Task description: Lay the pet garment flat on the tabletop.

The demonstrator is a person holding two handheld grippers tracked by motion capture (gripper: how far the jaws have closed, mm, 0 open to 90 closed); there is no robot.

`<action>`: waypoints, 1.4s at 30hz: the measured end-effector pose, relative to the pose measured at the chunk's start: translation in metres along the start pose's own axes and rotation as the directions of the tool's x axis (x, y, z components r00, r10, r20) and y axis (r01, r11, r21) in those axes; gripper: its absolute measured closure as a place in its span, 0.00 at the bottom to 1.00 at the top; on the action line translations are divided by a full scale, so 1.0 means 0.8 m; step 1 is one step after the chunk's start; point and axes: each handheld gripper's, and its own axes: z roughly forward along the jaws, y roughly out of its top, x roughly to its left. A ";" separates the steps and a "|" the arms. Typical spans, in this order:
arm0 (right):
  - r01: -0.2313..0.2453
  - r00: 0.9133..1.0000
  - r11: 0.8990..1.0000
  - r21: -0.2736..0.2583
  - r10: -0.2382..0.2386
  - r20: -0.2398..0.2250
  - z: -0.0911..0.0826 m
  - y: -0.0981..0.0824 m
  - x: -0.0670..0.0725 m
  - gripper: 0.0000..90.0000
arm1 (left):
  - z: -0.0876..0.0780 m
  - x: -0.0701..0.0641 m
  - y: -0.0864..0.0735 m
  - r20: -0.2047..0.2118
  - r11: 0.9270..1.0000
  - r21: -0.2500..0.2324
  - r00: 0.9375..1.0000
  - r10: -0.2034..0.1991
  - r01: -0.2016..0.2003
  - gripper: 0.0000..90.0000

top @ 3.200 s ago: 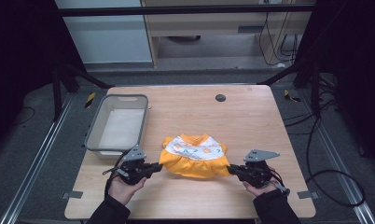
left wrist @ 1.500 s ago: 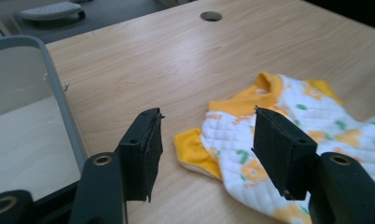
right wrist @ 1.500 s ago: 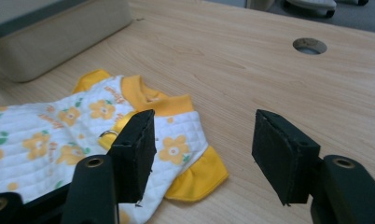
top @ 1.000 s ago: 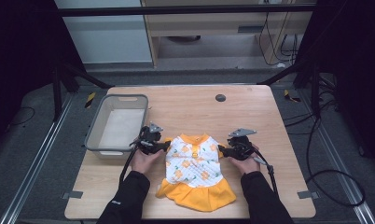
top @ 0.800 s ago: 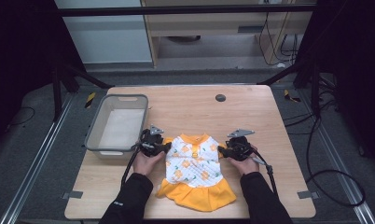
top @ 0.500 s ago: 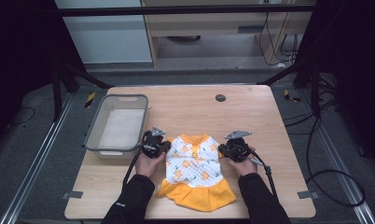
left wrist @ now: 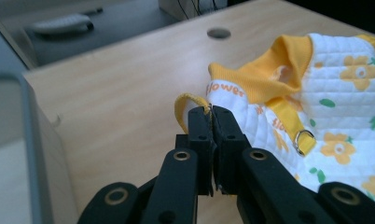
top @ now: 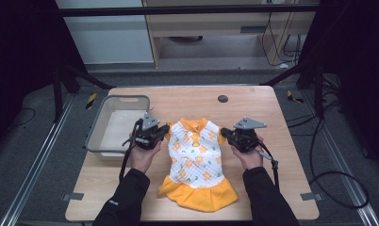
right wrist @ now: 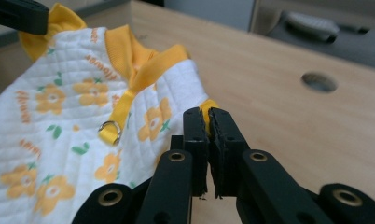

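Unfolded from an earlier bundle, small quilted white-and-orange flowered dress [top: 197,157] lies flat mid-table beside grey plastic bin [top: 113,126]; left gripper [left wrist: 209,112] and right gripper [right wrist: 207,114] pinch its orange sleeve hems, likely best holds on light, limp cloth.

bin [left wrist: 17,140] cut off at left edge, blurred

Wooden table [top: 263,108]; grey bin [top: 113,123] left; small dress [top: 197,160] spread flat.
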 end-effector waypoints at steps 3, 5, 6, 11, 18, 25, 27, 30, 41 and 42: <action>0.021 0.996 0.999 -0.028 -0.019 0.088 0.006 0.016 -0.003 0.88 | 0.014 0.006 0.018 -0.076 1.000 -0.022 0.997 -0.012 0.010 0.87; 0.037 0.988 0.999 -0.010 -0.035 0.149 0.014 0.023 -0.007 0.80 | 0.024 0.013 0.022 -0.097 0.999 -0.006 0.995 -0.035 0.034 0.67; 0.042 0.986 0.999 0.000 -0.041 0.164 0.015 0.025 -0.009 0.78 | 0.026 0.015 0.023 -0.098 0.999 0.004 0.994 -0.047 0.048 0.61; 0.025 0.990 1.000 -0.004 -0.024 0.142 -0.001 0.023 -0.011 0.72 | 0.014 0.019 0.018 -0.070 0.998 0.015 0.996 -0.062 0.063 0.52; -0.007 0.996 1.000 0.018 0.005 0.087 -0.040 0.014 -0.008 0.60 | -0.028 0.011 0.001 0.010 0.999 0.040 1.000 -0.010 0.010 0.47; 0.001 1.000 0.998 0.055 -0.002 0.021 -0.078 -0.006 0.013 0.58 | -0.073 0.002 -0.037 0.091 0.997 0.073 0.996 -0.009 0.002 0.49; 0.003 1.000 0.998 0.062 -0.003 0.008 -0.085 -0.013 0.020 0.57 | -0.083 -0.001 -0.051 0.104 0.997 0.074 0.995 -0.012 0.005 0.49; -0.002 1.000 0.997 0.075 0.003 -0.016 -0.091 -0.028 0.030 0.57 | -0.094 -0.005 -0.072 0.110 0.996 0.089 0.994 -0.014 0.004 0.49; -0.022 0.996 0.990 0.142 0.034 -0.086 -0.092 -0.080 0.048 0.60 | -0.093 -0.013 -0.127 0.134 0.981 0.193 0.990 -0.038 0.012 0.53; -0.022 0.995 0.988 0.151 0.036 -0.089 -0.091 -0.083 0.049 0.60 | -0.091 -0.015 -0.128 0.145 0.980 0.197 0.989 -0.039 0.010 0.54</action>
